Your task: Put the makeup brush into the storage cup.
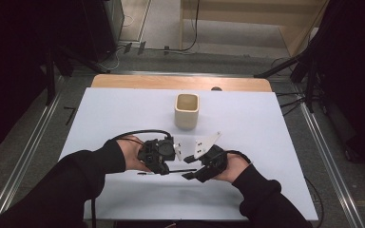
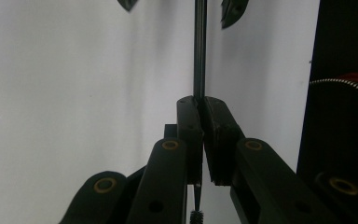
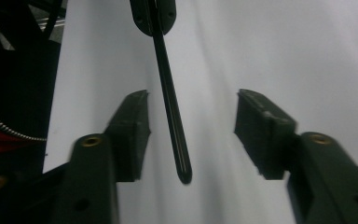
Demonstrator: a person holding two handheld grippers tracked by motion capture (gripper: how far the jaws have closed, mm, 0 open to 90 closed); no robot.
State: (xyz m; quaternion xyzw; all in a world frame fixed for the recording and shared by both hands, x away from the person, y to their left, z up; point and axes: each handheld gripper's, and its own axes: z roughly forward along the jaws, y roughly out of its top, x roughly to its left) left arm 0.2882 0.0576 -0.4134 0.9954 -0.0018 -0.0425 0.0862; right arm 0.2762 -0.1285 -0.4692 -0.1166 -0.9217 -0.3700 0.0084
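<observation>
Between both hands, thin black rod point(image 1: 179, 170) level, left claw point(image 2: 200, 105) clamping it, right claw point(image 3: 191, 126) apart.

Grey carpet flooring point(image 1: 247, 35) is stretching beyond the table's far edge, a pale wooden panel point(image 1: 309, 23) is standing at right, darkness is filling both sides.

In the left gripper view the shut left gripper point(image 2: 199, 100) is hiding a stretch of the thin black rod point(image 2: 199, 46), whose far end is running off the top edge, while in the high view the rod point(image 1: 180, 170) is showing too small to identify.
</observation>
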